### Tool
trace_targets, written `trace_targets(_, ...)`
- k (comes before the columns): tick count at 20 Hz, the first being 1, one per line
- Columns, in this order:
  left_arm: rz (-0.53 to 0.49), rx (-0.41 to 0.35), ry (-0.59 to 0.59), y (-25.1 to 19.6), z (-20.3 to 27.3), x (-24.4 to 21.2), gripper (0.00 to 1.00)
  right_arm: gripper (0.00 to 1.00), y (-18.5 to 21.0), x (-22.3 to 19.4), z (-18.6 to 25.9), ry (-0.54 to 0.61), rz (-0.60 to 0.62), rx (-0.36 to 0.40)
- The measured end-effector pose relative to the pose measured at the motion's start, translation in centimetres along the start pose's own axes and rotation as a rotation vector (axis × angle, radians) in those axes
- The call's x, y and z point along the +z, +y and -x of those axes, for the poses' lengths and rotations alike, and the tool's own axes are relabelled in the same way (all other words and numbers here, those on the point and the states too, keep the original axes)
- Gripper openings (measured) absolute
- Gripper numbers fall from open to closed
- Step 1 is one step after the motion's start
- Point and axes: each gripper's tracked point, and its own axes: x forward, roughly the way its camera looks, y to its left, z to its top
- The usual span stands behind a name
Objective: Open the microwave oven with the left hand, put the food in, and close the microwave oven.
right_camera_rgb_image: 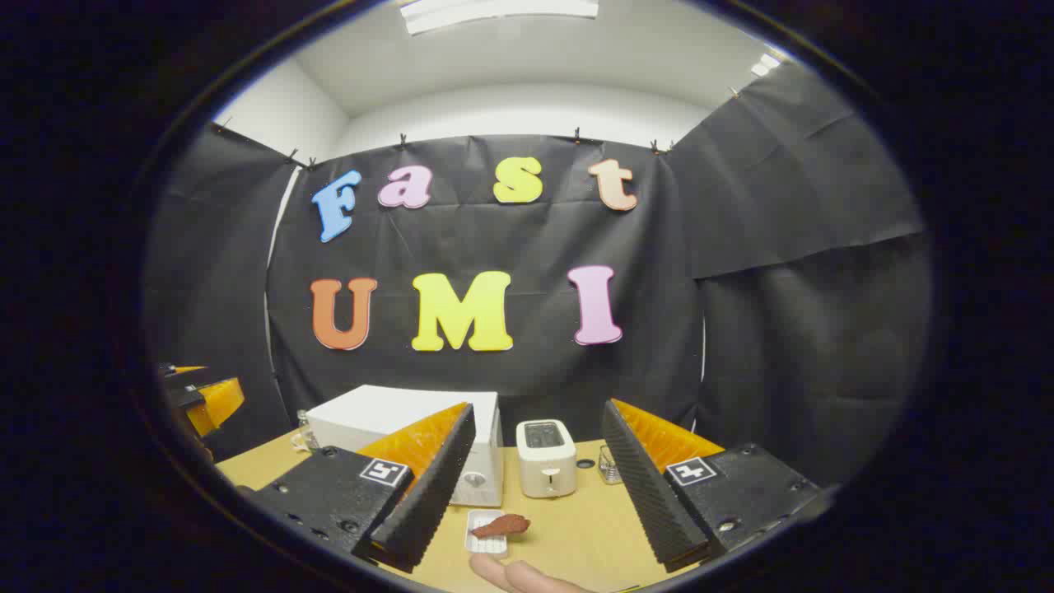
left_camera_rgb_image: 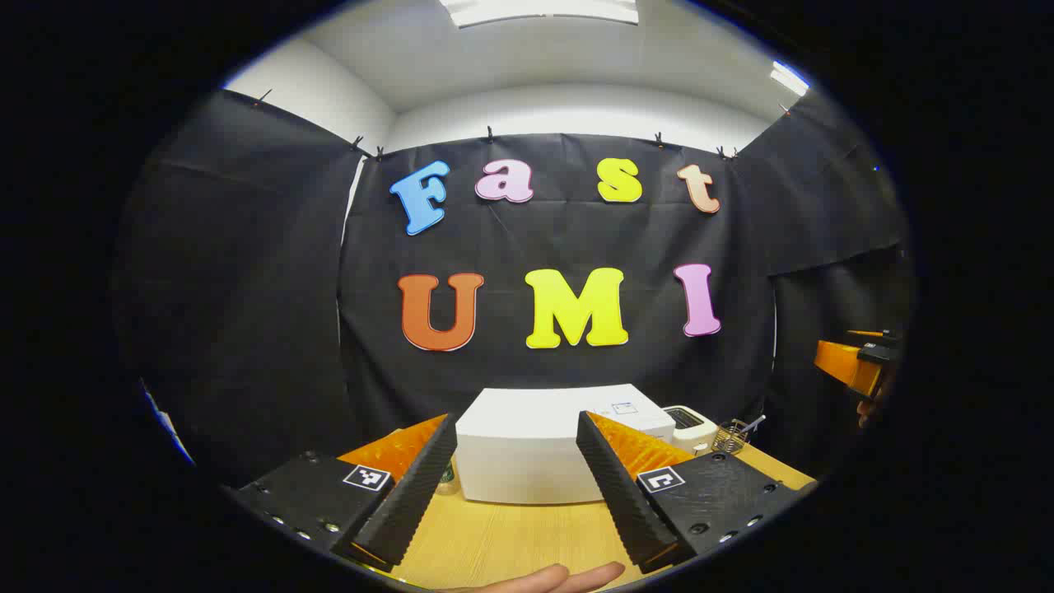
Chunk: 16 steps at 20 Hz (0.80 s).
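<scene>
Holding both tools above the wooden table (right_camera_rgb_image: 576, 535), nothing between the fingers of either. Left gripper (left_camera_rgb_image: 515, 486): fingers spread wide, empty, aimed at the white microwave oven (left_camera_rgb_image: 535, 449) straight ahead at 12 o'clock, well apart from it. Right gripper (right_camera_rgb_image: 531, 494): fingers likewise spread wide and empty. Food (right_camera_rgb_image: 501, 525), a reddish piece lying on a small white tray (right_camera_rgb_image: 482, 534), seen low between the right fingers at 6 o'clock, just in front of the microwave oven. White toaster (right_camera_rgb_image: 545, 458) at 12 o'clock, just right of the oven; small wire holder (right_camera_rgb_image: 608, 465) at 1 o'clock beyond it. Oven door appears closed; opening not yet begun.

Hazards, as judged:
- Handle side not discernible from the left gripper view; approaching the wrong edge would make the fingers slip off.
- Pulling hard on a light oven could drag it across the table.
- Swinging the door outward could strike the tray in front, knocking the food off.
- Reaching low for the food could clip the toaster.
</scene>
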Motion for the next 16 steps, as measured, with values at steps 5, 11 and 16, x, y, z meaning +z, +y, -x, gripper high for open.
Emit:
trace_targets(5,-0.005,-0.016,-0.004,-0.9,0.1,0.2,0.93,0.99,-0.8,0.2,0.1,-0.003,-0.004,-0.009)
trace_targets(11,-0.002,-0.023,-0.005,-1.0,0.3,0.1,0.93,0.99,-0.9,0.1,0.4,-0.002,-0.007,-0.001)
trace_targets(16,-0.001,-0.044,-0.014,-1.6,0.2,-0.1,0.93,0.99,-1.6,-0.3,0.3,0.000,-0.005,-0.015)
